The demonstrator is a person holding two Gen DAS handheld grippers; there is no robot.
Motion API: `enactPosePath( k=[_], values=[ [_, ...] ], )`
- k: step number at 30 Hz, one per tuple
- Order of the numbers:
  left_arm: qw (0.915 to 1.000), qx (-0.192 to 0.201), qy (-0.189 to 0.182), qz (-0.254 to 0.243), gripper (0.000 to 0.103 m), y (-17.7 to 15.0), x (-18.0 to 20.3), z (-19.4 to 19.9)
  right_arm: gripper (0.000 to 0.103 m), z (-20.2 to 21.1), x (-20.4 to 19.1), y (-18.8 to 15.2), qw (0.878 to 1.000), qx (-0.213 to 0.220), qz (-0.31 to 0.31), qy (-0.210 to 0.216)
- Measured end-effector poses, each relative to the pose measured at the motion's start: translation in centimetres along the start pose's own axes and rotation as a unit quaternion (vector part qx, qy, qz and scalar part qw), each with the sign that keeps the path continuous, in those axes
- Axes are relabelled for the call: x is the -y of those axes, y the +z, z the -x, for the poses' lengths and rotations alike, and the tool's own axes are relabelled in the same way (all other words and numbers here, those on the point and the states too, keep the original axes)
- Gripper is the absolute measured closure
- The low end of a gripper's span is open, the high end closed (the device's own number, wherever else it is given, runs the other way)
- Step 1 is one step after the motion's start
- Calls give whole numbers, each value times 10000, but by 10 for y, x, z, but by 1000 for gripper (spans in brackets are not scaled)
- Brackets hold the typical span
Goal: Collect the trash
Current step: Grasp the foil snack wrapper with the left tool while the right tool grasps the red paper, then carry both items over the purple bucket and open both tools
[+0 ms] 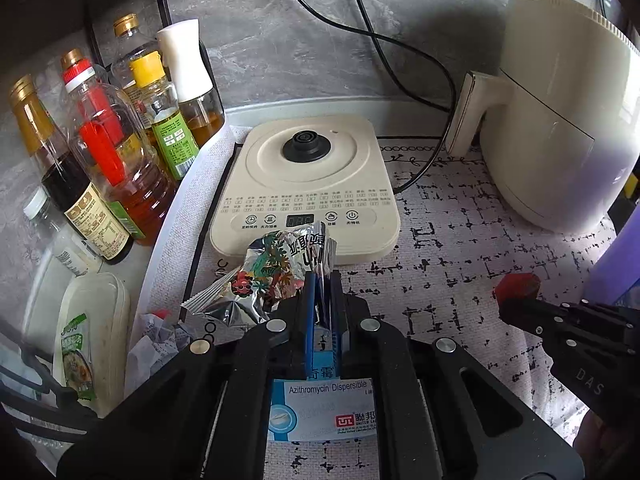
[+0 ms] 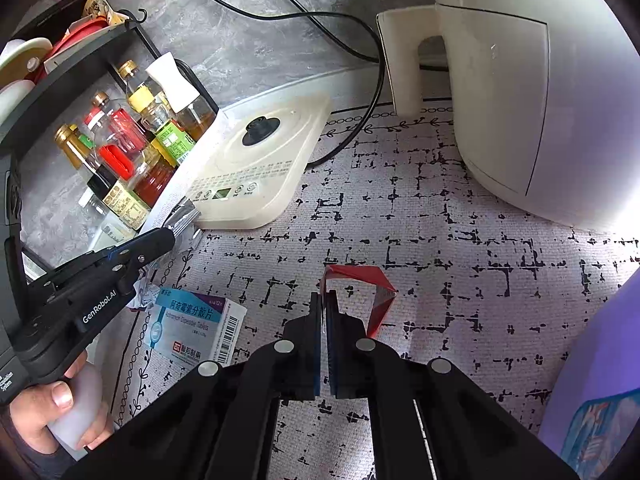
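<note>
- The left gripper (image 1: 323, 280) was seen closed on a silver foil wrapper (image 1: 264, 276); the edge of the wrapper was pinched between the two blue pads, and the crumpled rest of it hung out to the left of the fingers.
- In the right wrist view, the same left gripper (image 2: 176, 236) was found at the left side, with the wrapper (image 2: 186, 220) at its tip, just in front of the white induction cooker (image 2: 256, 168).
- The right gripper (image 2: 324, 300) was clamped on a piece of red packaging (image 2: 380, 296); one thin edge of it was held between the pads, and the rest was spread to the right over the patterned mat (image 2: 460, 280).
- In the left wrist view, the red piece (image 1: 518, 286) was seen at the tip of the right gripper (image 1: 506, 304), well apart from the wrapper.
- A blue and white medicine box (image 1: 320, 412) was lying flat on the mat, under the left gripper.
- Some crumpled paper (image 1: 156, 340) was noticed at the left edge of the mat, beside the box.
- Bottles of oil and sauce (image 1: 104, 168) were standing to the left of the cooker, and a white air fryer (image 1: 560, 120) to the right of it.
- The left gripper was held by a hand (image 2: 44, 412).
</note>
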State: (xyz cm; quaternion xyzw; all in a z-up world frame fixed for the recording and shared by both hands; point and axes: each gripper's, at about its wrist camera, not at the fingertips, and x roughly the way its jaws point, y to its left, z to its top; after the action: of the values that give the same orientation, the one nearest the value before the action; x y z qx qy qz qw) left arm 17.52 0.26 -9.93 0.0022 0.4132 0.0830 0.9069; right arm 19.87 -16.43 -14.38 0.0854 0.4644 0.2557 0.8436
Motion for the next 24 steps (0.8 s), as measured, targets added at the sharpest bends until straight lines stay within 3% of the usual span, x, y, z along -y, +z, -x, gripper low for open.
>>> enactPosePath(
  k=[13,24],
  values=[
    [9984,536,-165,-106,96,25,6,54,99,64,-34,18,9971,691,140,280],
    [9922,978,-658,-412,95,44,37,93,99,129,-33,22,9905,1376,-12,-10]
  ],
)
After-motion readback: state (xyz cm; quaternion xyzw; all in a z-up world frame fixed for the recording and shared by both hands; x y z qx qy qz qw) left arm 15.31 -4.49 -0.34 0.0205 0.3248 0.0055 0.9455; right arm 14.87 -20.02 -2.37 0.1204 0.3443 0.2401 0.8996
